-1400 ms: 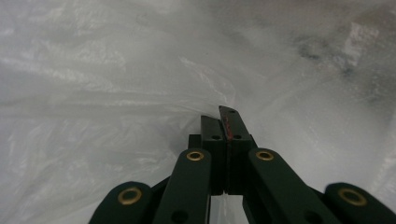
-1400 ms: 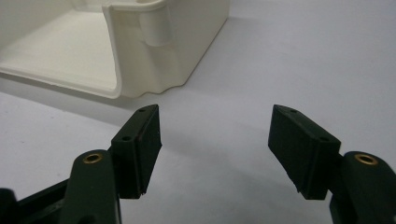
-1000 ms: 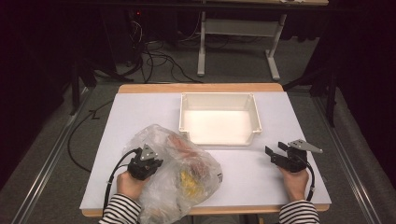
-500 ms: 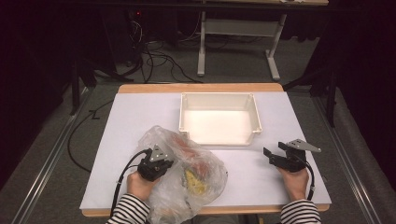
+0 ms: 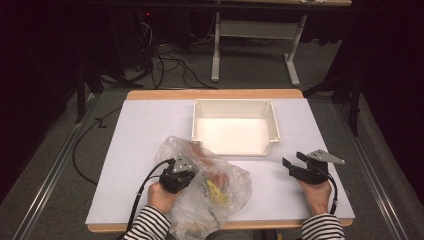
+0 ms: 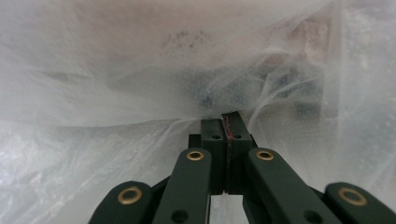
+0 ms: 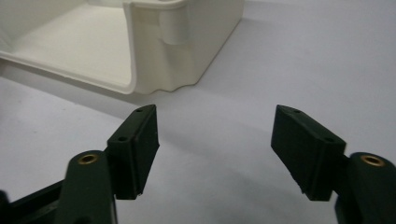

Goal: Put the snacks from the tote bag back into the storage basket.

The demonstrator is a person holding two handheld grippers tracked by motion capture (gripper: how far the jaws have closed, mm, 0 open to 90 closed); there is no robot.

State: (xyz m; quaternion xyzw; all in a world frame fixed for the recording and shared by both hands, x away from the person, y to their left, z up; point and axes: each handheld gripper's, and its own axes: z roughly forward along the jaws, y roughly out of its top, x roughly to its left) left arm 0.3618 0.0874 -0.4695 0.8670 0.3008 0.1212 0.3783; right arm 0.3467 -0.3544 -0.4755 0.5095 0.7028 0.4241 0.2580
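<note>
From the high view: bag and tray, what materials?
The bag: thin clear plastic film, glossy; it crinkles and red and yellow contents show through it. The left gripper pinches a fold of it. The tray: probably moulded rigid plastic, cream, smooth semi-gloss, with rounded corners and a lipped rim.

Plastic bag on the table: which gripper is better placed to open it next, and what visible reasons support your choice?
Probably the right gripper. Its jaws stand open and empty beside the white tray, free to reach over. The left gripper is shut on the plastic bag, pinching its film, so it can only anchor it.
</note>
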